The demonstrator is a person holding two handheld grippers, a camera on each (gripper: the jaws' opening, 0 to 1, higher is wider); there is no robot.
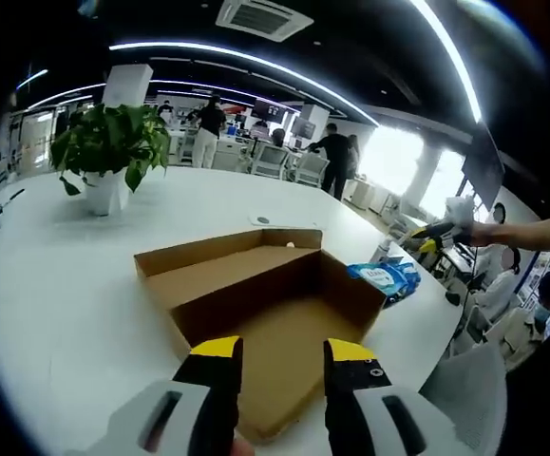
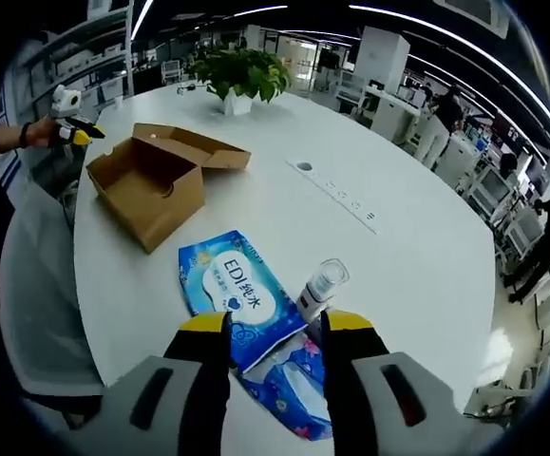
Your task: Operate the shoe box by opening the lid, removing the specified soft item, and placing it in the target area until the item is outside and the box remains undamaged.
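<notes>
**Box open, wipes pack out on the surface**

The round white surface point(image 2: 417, 247) carries the brown corrugated shoe box point(image 1: 265, 304), lid folded back, interior bare. The soft blue wipes pack point(image 2: 241, 290), glossy and crinkled, lies well apart from the box, beside a small clear bottle point(image 2: 320, 290). The left claw point(image 1: 279, 356) hovers parted and empty over the box; the right claw point(image 2: 265, 328) stands parted and empty at the pack. Risk: a sweep here likely topples the bottle.

Wipes pack point(image 1: 385, 278) partly hidden behind shoe box point(image 1: 256, 318) wall. In the right gripper view its near end sits under the tongs point(image 2: 265, 328). Small print beside the shoe box unreadable.
</notes>
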